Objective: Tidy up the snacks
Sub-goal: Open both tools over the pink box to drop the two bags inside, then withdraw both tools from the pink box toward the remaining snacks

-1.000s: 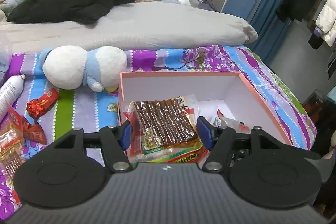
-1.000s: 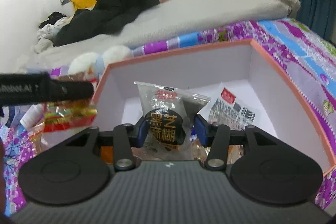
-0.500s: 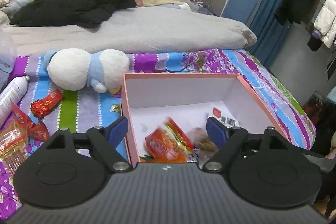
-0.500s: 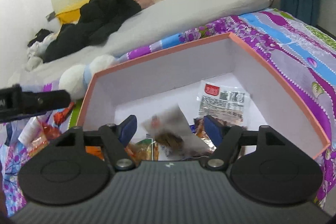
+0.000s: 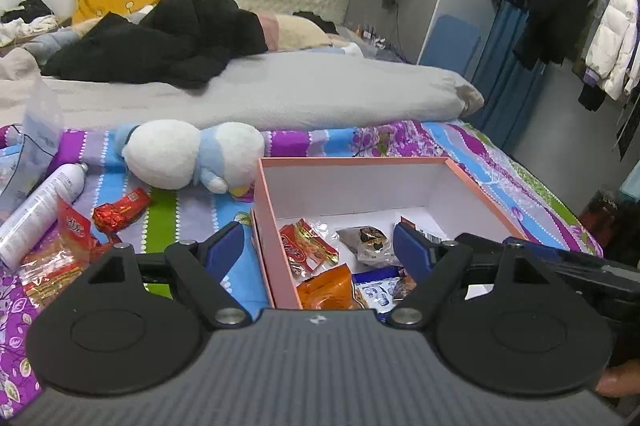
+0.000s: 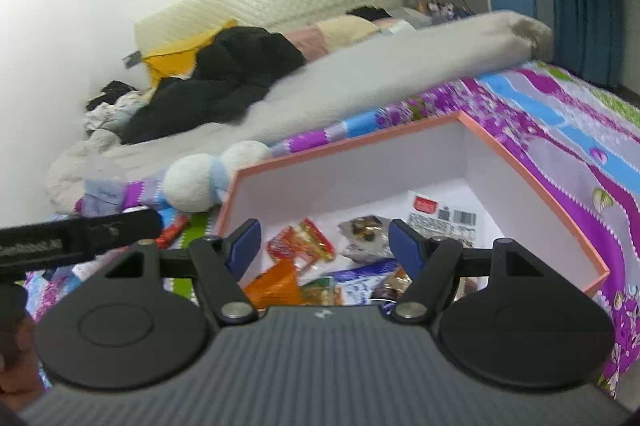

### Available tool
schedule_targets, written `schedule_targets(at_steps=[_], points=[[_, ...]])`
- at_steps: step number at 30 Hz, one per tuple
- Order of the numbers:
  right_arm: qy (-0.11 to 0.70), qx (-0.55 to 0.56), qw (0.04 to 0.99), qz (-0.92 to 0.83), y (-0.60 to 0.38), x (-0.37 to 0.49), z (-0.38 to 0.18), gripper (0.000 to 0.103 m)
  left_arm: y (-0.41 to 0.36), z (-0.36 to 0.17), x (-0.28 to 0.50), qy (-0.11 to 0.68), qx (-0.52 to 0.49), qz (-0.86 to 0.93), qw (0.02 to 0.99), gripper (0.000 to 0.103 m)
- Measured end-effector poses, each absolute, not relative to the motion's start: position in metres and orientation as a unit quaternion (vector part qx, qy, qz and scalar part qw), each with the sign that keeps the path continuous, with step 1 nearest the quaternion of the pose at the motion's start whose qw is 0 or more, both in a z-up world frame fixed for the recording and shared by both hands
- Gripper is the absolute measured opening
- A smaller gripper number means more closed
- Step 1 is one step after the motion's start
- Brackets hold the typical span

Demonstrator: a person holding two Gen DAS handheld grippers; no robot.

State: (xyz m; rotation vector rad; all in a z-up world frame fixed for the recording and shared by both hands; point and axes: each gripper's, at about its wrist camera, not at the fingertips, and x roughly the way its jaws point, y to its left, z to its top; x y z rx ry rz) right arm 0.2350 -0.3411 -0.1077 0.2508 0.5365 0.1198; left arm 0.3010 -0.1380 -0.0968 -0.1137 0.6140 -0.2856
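Sitting in the pink box (image 5: 276, 226), centre of frame on the bedspread (image 5: 460, 146): red snack packet (image 5: 308, 246), dark clear-wrapped snack (image 5: 366, 240), orange packet (image 5: 328, 286), blue-white packet (image 5: 374, 292). White barcode packet (image 6: 444, 214) lies at the box's right. Left gripper (image 5: 318, 250) spread wide, empty, above the box's near-left corner. Right gripper (image 6: 324, 242) also wide, empty, over the pile. Lower left of left view: loose snacks (image 5: 116, 212), spray can (image 5: 40, 210). Plush toy (image 5: 188, 154) just behind the box.
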Motion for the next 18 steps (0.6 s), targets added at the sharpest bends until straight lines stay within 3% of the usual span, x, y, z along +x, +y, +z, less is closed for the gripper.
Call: schedule_targets(at_steps=[18], points=[[0.239, 0.104, 0.960, 0.100, -0.272, 0.219, -0.094, 0.072, -0.045, -0.085, 0.247, 0.268, -0.070, -0.067, 0.959, 0.085]])
